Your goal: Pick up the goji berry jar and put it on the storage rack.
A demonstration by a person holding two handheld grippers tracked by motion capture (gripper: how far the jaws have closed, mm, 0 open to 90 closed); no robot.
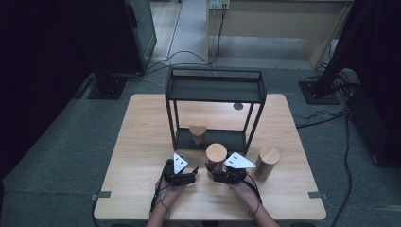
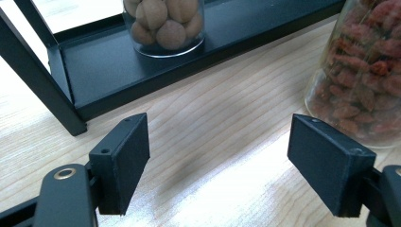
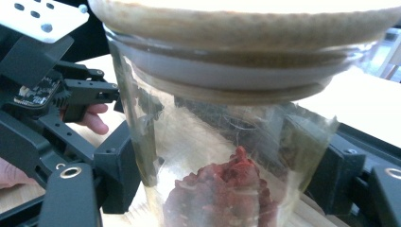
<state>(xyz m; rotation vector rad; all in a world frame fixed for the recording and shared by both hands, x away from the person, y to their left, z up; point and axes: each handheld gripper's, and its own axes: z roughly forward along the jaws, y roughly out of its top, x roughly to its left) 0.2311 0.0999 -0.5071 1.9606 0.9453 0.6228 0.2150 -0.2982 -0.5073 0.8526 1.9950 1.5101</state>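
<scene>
A glass jar of red berries [image 3: 227, 189] with a wooden lid [image 1: 216, 152] stands on the wooden table [image 1: 142, 142], just in front of a black rack [image 1: 215, 87]. My right gripper [image 3: 227, 179] is open, one jaw on each side of this jar and close to the glass. My left gripper [image 2: 217, 156] is open over bare tabletop, the berry jar [image 2: 364, 71] to its right. In the high view the left gripper [image 1: 181, 169] and right gripper [image 1: 220, 169] sit side by side near the front edge. A jar of round brown nuts [image 2: 165, 19] stands on the rack's bottom shelf [image 2: 118, 61].
A third wood-lidded jar [image 1: 267, 162] stands to the right of my right gripper. The rack's top shelf [image 1: 215, 90] is bare. In the right gripper view the other gripper [image 3: 38, 80] and a hand [image 3: 94, 118] are close on the left. Cables lie on the floor beyond the table.
</scene>
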